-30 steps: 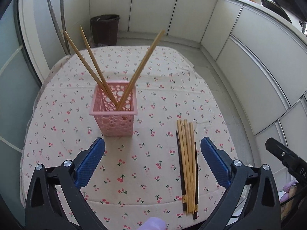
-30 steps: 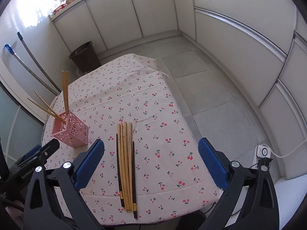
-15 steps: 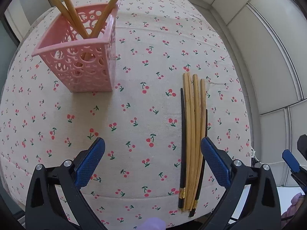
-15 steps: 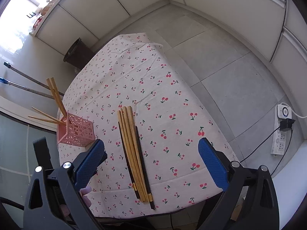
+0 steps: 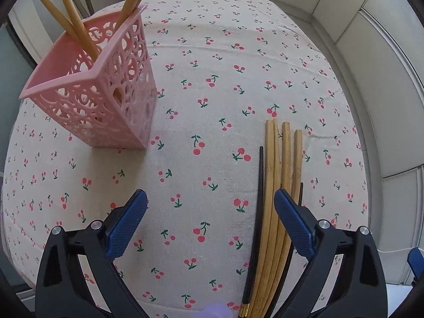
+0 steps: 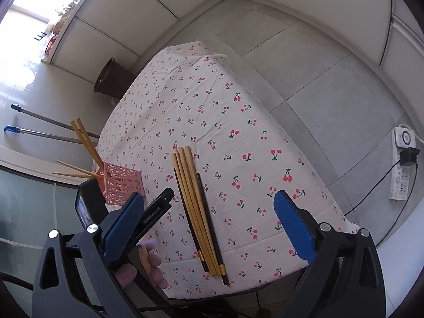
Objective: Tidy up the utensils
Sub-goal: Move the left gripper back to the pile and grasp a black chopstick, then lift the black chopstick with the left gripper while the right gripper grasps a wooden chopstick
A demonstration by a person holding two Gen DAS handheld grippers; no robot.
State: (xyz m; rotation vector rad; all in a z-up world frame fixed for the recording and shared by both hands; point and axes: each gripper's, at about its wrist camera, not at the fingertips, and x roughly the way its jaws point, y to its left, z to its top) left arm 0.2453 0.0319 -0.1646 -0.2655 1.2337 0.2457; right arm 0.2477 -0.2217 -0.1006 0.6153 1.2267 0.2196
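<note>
A pink openwork holder stands on the cherry-print tablecloth with several bamboo chopsticks leaning in it. A bundle of loose chopsticks, bamboo ones flanked by two dark ones, lies flat to its right. My left gripper is open, low over the cloth; its right finger sits over the bundle. My right gripper is open, higher up near the table's front edge, with nothing between its fingers.
A dark bin stands on the floor past the table's far end. Two long handles lean at the left. A power strip lies on the grey floor tiles on the right. White cabinets ring the room.
My left gripper has dropped closer to the cloth and toward the loose chopsticks. The right gripper has tilted and shifted, showing more of the table from the front-right.
</note>
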